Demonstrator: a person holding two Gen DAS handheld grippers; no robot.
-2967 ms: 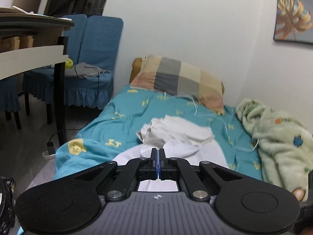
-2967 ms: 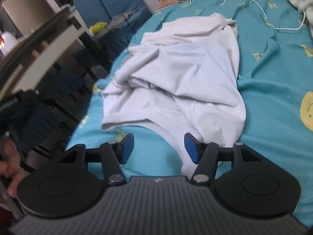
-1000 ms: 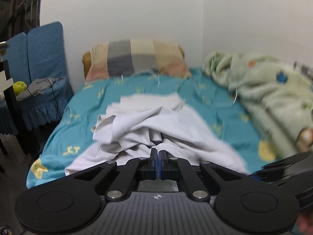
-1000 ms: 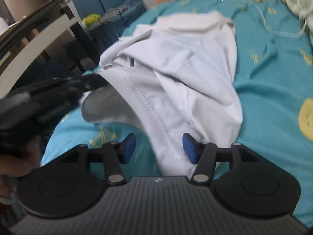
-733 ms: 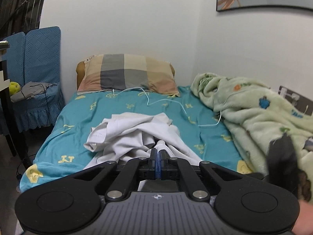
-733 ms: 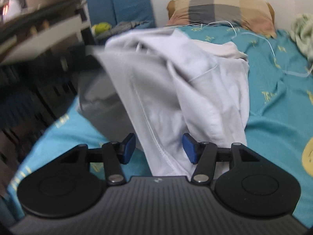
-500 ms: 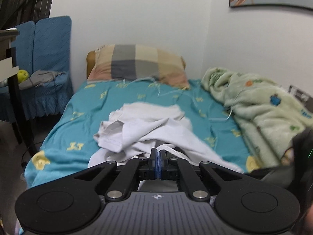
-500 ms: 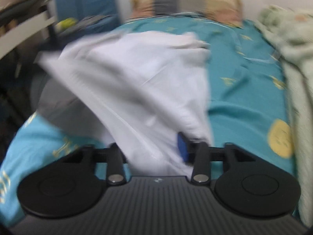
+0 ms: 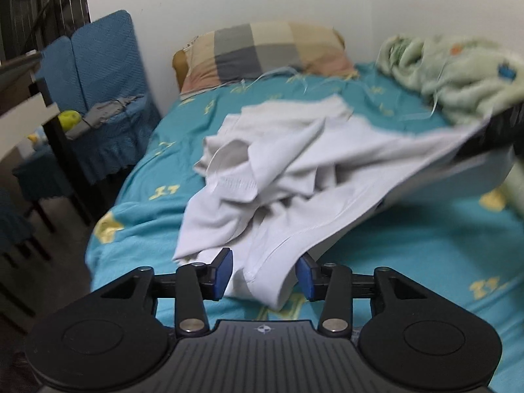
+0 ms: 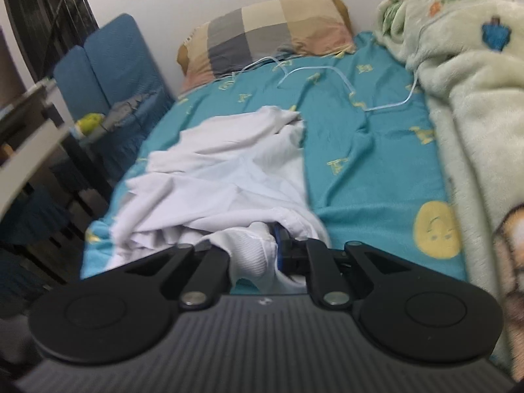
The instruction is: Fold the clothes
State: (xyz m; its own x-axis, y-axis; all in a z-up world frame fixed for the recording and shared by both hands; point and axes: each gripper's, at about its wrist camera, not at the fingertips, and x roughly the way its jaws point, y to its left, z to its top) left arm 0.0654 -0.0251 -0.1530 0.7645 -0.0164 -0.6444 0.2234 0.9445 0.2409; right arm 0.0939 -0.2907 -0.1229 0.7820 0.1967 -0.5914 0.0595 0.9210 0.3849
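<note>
Blue pads (image 9: 223, 273) of the left gripper (image 9: 263, 275) are spreading apart, and a hemmed edge of the white T-shirt (image 9: 294, 177) hangs between them without either pad pressing on it. Over on the other side, the right gripper (image 10: 275, 245) is clamped tight on a bunched, ribbed bit of the same shirt, with only 1 blue pad edge peeking out past the cloth.

Just beyond both tools the shirt lies crumpled on the teal bedsheet (image 9: 425, 245), its right portion lifted off the bed toward the right gripper, which shows as a dark blur at the edge of the left view. Farther back a white cable (image 10: 344, 78) loops across the sheet, a green fleece blanket (image 10: 475, 82) is heaped along the right, and a checked pillow (image 9: 262, 46) sits at the wall.

Judging by how it drapes and wrinkles, the shirt is light, limp and not fragile; it will sag wherever it is unsupported. Stitched hems, shoulder seams or corners look like the surest places to pinch, 1 per gripper, so the cloth can be stretched flat.
</note>
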